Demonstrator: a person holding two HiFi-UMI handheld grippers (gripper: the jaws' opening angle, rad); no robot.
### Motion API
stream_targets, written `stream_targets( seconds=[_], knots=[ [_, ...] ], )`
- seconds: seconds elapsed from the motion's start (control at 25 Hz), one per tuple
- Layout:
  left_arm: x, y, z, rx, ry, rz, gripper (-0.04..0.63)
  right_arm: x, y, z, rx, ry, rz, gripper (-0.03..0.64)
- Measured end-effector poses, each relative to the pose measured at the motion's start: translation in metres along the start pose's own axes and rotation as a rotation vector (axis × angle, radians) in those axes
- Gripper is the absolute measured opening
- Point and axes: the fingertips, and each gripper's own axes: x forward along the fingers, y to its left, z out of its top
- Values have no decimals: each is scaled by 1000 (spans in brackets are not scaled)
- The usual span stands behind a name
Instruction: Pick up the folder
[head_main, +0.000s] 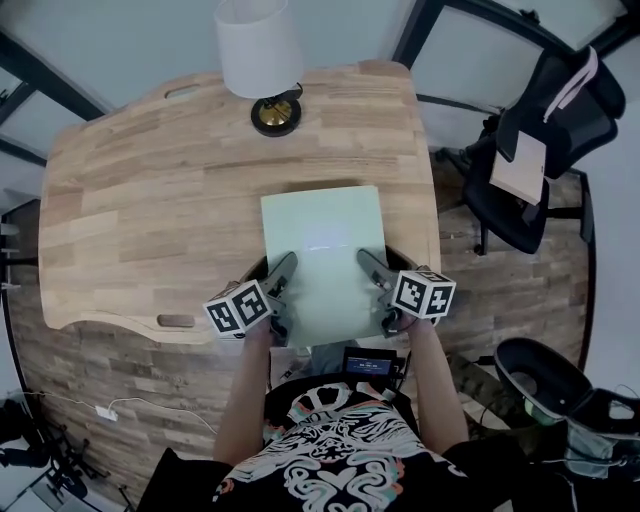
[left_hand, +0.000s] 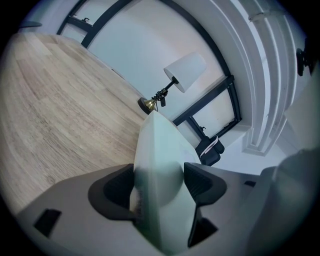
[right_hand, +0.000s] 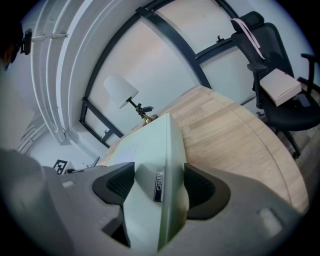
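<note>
A pale green folder (head_main: 325, 255) is held flat above the near edge of the wooden table (head_main: 150, 190). My left gripper (head_main: 283, 285) is shut on the folder's left edge, and my right gripper (head_main: 372, 281) is shut on its right edge. In the left gripper view the folder (left_hand: 160, 165) fills the gap between the black pads (left_hand: 117, 192). In the right gripper view the folder (right_hand: 157, 170) sits clamped between both pads (right_hand: 200, 187), its spine label facing the camera.
A white-shaded lamp (head_main: 262, 55) with a brass base stands at the table's far edge. A black office chair (head_main: 535, 150) carrying a box stands to the right on the wood floor. A black bin (head_main: 540, 375) sits at lower right.
</note>
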Motion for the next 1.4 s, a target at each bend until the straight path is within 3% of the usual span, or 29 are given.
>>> stream_targets(
  seconds=[1.4],
  knots=[
    [-103, -98, 22, 154, -171, -125, 295, -110, 94, 28, -135, -219, 64, 295]
  ],
)
